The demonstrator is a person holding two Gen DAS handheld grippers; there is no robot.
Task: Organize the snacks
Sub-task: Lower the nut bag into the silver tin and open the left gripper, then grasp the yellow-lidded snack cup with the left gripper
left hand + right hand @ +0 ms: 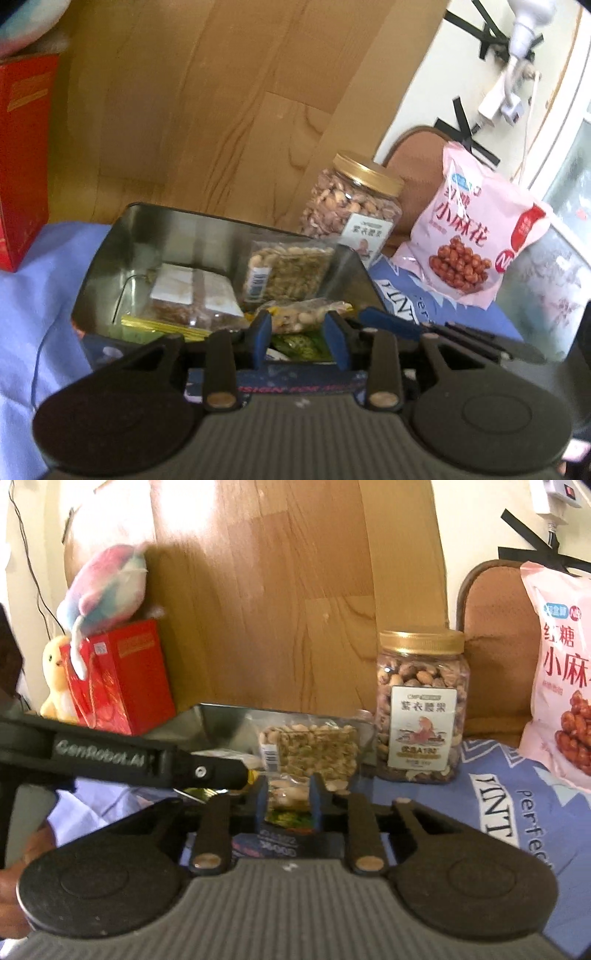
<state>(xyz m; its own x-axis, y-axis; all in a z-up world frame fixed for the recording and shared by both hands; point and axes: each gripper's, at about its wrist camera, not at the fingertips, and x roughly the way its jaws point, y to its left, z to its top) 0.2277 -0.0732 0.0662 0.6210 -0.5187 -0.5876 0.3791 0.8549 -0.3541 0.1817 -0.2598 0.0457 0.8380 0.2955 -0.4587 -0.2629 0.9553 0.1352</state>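
Both grippers hover at the near rim of an open metal tin on a blue cloth. The left gripper stands part-open, its blue pads apart with nothing clamped; a clear packet of nuts lies just ahead between them. The right gripper is narrower, its pads either side of that packet; whether they grip it cannot be told. Deeper in the tin, ahead of the left gripper, a seed bar leans on the far wall, with a zip bag to its left. Beyond the tin, ahead and right, stand a gold-lidded jar and a pink bag. A red box with a plush toy on it sits far left.
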